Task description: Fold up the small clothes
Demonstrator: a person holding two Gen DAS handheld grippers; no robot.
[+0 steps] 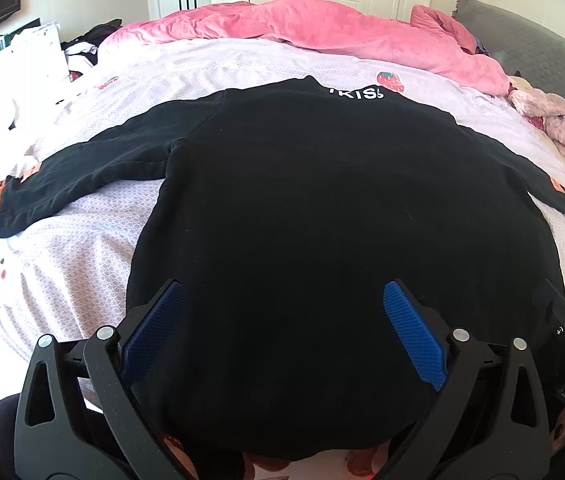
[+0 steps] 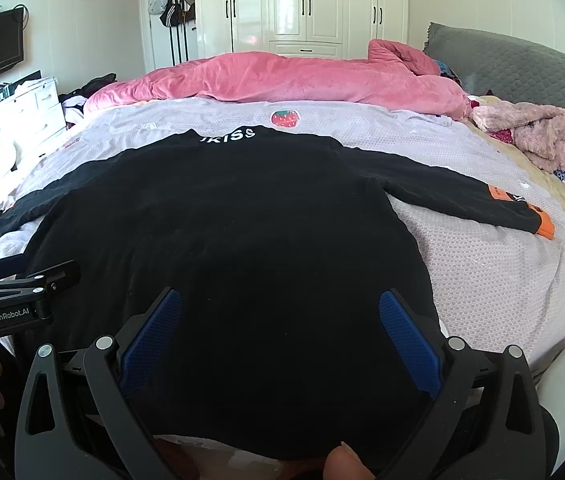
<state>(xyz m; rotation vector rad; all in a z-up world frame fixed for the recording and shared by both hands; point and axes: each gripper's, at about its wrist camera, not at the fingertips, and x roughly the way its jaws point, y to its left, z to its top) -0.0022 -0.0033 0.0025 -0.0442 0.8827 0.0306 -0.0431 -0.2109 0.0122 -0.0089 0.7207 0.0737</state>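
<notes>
Both jaws stand wide and hold nothing. The left gripper and the right gripper hang side by side over the bottom hem of the black top, at the near edge of the bed. The top lies flat, its neck pointing away, sleeves spread out to both sides. Each gripper is nearest its own sleeve.

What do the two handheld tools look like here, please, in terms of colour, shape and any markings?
Both match: the left tool and right tool each have matte black, triangular cut-out linkage arms with silver round pivot pins, ending in fingers faced with blue textured pads. In the right wrist view the left tool's black body carries white "GenRobot.AI" lettering. No cables show.
</notes>
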